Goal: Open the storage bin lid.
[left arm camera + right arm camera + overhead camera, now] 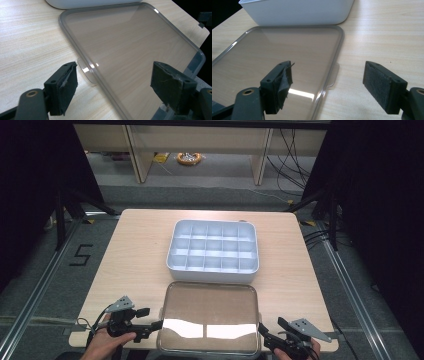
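Wooden table (pixel 135 250), clear lid (pixel 210 315) before white tray (pixel 213 268), both grippers' jaws apart

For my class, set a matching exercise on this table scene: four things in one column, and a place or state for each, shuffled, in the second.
Things:
1. white compartment box
2. clear lid
3. left gripper
4. right gripper

Places or states:
A. open, at the lid's right edge
B. flat on the table, at its near edge
C. mid-table, beyond the lid, its cells empty
D. open, at the lid's left edge

Pairs: 1-C, 2-B, 3-D, 4-A
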{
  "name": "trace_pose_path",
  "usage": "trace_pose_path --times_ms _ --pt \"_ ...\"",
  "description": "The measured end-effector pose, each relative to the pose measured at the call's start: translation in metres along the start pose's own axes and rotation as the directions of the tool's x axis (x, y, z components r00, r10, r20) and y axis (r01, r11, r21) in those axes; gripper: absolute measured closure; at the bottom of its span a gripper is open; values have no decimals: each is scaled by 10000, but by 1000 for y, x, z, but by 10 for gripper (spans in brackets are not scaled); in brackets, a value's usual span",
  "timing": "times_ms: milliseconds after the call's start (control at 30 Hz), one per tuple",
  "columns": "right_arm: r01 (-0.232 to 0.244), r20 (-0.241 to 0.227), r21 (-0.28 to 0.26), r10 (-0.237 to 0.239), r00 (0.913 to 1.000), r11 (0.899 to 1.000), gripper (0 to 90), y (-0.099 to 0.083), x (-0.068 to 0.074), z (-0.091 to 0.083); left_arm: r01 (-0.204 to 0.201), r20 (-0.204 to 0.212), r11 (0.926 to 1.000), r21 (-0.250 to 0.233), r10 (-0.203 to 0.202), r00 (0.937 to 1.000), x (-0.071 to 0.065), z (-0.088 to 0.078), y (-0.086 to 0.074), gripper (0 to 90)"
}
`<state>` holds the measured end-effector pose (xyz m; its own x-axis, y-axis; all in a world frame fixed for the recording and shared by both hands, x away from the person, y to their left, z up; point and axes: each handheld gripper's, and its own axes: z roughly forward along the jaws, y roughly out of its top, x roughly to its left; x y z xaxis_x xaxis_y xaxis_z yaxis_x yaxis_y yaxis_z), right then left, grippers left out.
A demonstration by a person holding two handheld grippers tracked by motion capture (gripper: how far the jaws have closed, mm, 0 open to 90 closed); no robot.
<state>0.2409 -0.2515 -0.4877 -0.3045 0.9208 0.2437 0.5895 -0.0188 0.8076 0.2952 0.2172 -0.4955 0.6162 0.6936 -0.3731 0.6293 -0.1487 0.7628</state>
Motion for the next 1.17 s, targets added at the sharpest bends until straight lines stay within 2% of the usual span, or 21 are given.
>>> trace_pose_path --times_ms 33,67,100,133,167,200,233,300,333,367,400,467,533,600,667,767,833,967,1033,1133,1167 --pt "-172 -356 -270 162 9992 9995 245 -1 0 1 27 -44 10000 -25 -28 10000 0 -1 0 211" --pt "-340 -227 -178 336 9992 9993 245 -2 3 0 -23 -23 10000 -16 23 10000 0 -2 -1 214" --pt "-70 -236 -175 66 9997 9998 245 -3 0 -1 9 -42 10000 -35 -9 10000 0 -2 -2 216" --pt "-545 -140 -8 544 9984 9985 245 -4 5 -2 -32 -67 10000 -20 32 10000 0 -3 -2 217" --pt "-132 -263 -221 126 9996 9997 245 -4 2 -2 10 -48 10000 -47 -10 10000 0 -4 -3 218" --pt "-92 -76 -220 90 9999 9997 245 -5 1 -3 -17 -54 10000 -13 16 10000 0 -4 -3 217" --pt "-457 -375 -237 448 9983 9987 245 -6 3 -4 18 -36 10000 1 -18 10000 -1 -5 -4 217" --pt "-403 -166 -175 400 9991 9990 246 -8 5 -6 -29 -47 10000 1 29 10000 -2 -6 -6 217" --pt "-211 -224 -230 206 9995 9995 246 -8 3 -6 -41 -47 10000 55 41 10000 -3 -7 -6 218" --pt "-788 -363 -107 784 9963 9968 246 -9 7 -8 -60 -66 10000 45 61 10000 -4 -8 -7 218" --pt "-150 -81 -54 149 9999 9999 246 -9 3 -9 -50 -22 10000 3 50 10000 -4 -8 -8 218" --pt "-595 -367 -236 586 9976 9979 247 -11 6 -9 -50 1 10000 41 50 10000 -7 -9 -10 218" --pt "-347 -370 -253 337 9987 9991 247 -11 4 -8 -121 -44 9998 140 122 9999 -9 -10 -12 219" --pt "-481 -543 -254 466 9974 9985 247 -11 5 -8 -130 -14 9999 104 130 9999 -10 -10 -13 218" --pt "-384 -330 -222 377 9987 9990 248 -11 4 -8 -93 -43 9999 137 94 9999 -9 -10 -13 219" --pt "-599 -579 -247 584 9966 9979 249 -11 6 -8 18 -32 9999 162 -18 10000 -8 -10 -13 220" --pt "-354 -198 -203 350 9992 9992 250 -11 5 -9 8 -35 9999 159 -7 10000 -8 -10 -13 220" --pt "-577 -358 -151 571 9977 9982 251 -11 5 -7 -3 -24 9998 186 3 10000 -8 -9 -13 221" --pt "-412 -247 38 412 9988 9991 252 -10 4 -8 -47 -30 9997 250 48 10000 -8 -10 -13 221" --pt "-461 -324 -136 457 9984 9988 252 -11 3 -7 -42 -6 9995 325 43 10000 -8 -9 -13 221" --pt "-560 -540 -121 553 9970 9984 252 -11 3 -7 -21 -1 9996 297 21 10000 -8 -9 -14 222"
